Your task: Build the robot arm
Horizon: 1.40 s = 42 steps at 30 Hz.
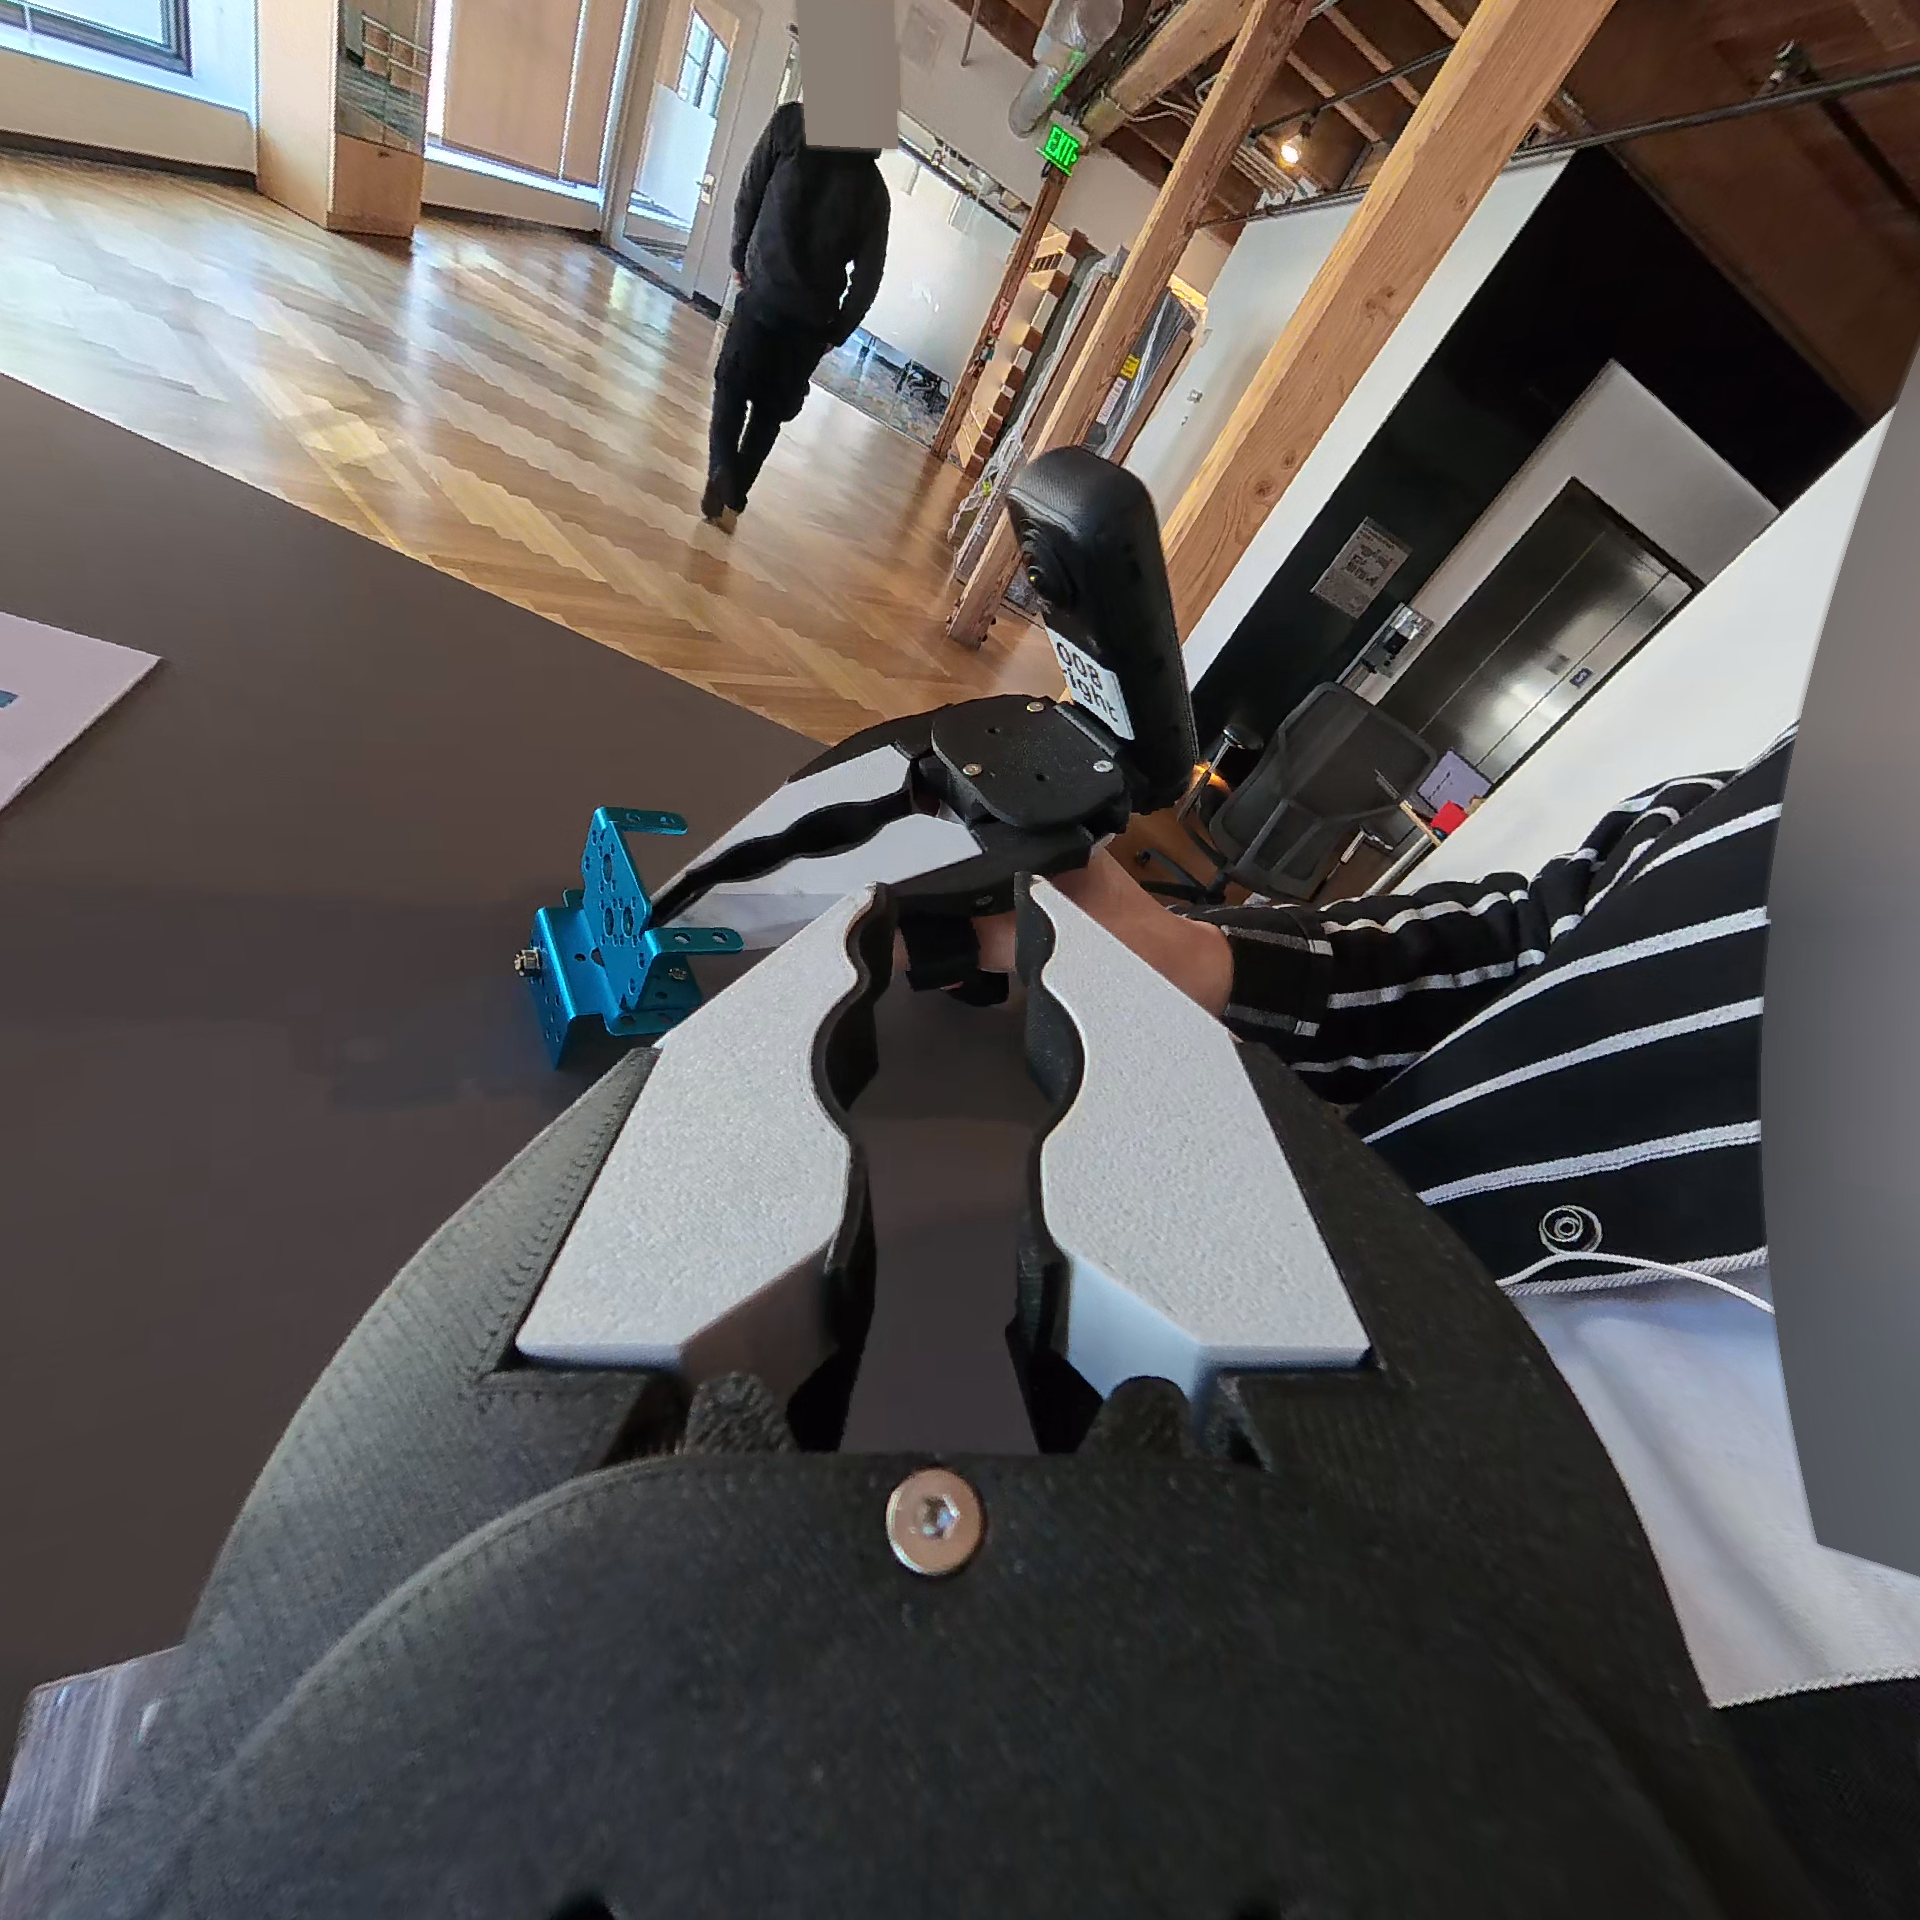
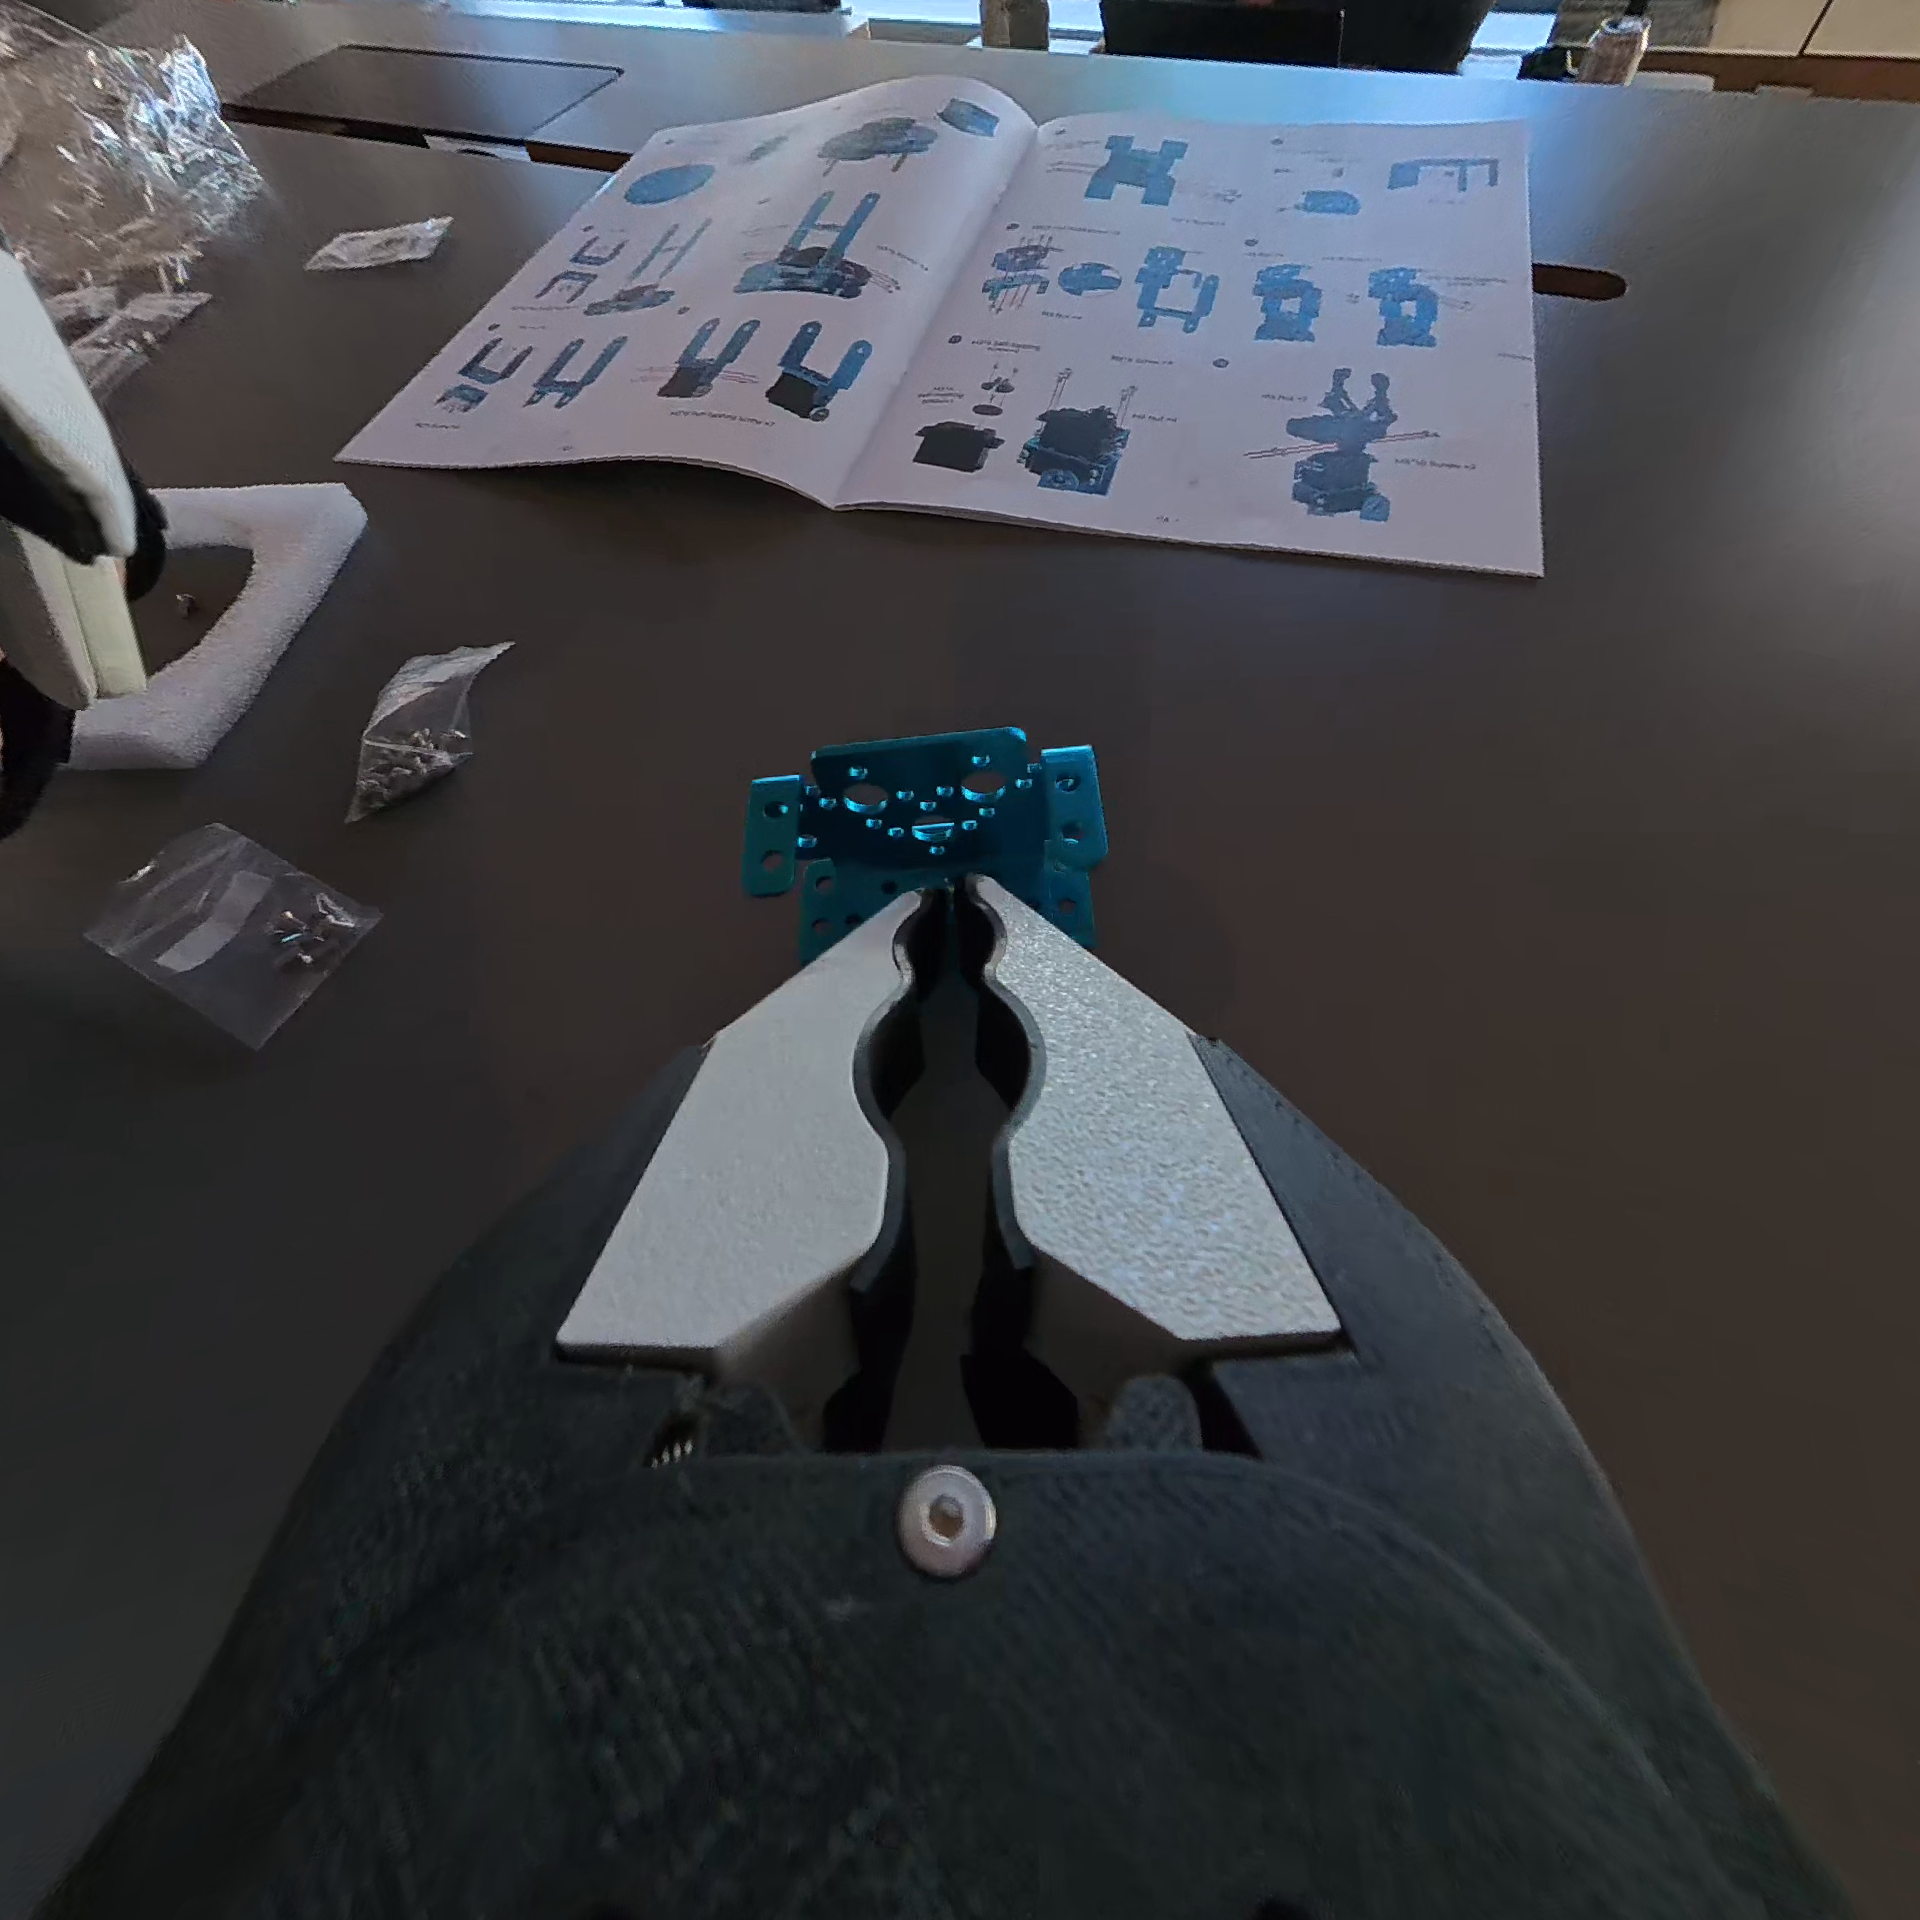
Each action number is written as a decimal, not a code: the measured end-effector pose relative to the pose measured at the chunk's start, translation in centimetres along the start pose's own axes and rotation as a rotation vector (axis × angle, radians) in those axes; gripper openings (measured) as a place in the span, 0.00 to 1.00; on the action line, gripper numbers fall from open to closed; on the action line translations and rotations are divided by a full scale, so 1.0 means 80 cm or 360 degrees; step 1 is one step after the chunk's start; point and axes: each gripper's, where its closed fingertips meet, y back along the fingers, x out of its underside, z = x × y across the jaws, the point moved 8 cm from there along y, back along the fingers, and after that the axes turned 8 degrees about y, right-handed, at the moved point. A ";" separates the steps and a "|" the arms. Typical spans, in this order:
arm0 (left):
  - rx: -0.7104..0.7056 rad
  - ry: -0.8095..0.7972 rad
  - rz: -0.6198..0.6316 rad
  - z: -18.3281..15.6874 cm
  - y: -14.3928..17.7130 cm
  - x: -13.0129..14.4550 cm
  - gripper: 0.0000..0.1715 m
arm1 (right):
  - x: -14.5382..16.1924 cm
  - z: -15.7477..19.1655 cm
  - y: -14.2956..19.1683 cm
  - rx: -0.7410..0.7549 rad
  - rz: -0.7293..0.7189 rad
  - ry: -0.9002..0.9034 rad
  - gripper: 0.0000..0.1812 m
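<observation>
A blue metal bracket assembly (image 2: 925, 816) with many holes stands on the dark table (image 2: 1455, 883). My right gripper (image 2: 948, 896) is shut on a thin flange at its near side. In the left wrist view the bracket assembly (image 1: 608, 940) sits left of centre, with the right gripper (image 1: 662, 906) pinching its edge, held by a hand in a striped sleeve (image 1: 1507, 987). My left gripper (image 1: 951, 909) is open and empty, above the table, just right of the bracket. One of its white fingers (image 2: 52, 436) shows at the left edge of the right wrist view.
An open instruction booklet (image 2: 1039, 312) lies beyond the bracket. Two small bags of screws (image 2: 416, 727) (image 2: 234, 925), a white foam piece (image 2: 270, 582) and crumpled clear plastic (image 2: 104, 177) lie at the left. A person (image 1: 800, 312) walks on the wooden floor beyond the table. Tip to tip, the grippers are about 12 cm apart.
</observation>
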 end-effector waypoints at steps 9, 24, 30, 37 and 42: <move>-0.0011 0.0003 -0.0003 0.001 0.001 0.000 0.13 | 0.004 -0.004 0.001 -0.0009 0.0003 -0.0086 0.03; -0.0049 -0.0071 -0.0083 -0.007 0.009 -0.013 0.14 | 0.009 0.002 0.042 0.0110 -0.0264 -0.0067 0.07; -0.0102 -0.0211 -0.0205 -0.040 0.021 -0.039 0.19 | 0.009 0.025 0.081 0.0275 -0.0465 0.0069 0.20; -0.0432 -0.0288 -0.0191 -0.120 0.065 -0.009 0.34 | 0.000 0.071 0.095 0.0091 -0.0498 0.0333 0.37; -0.0888 -0.0158 -0.0325 -0.173 0.123 0.074 0.47 | 0.000 0.076 0.101 -0.0064 -0.0431 0.0324 0.37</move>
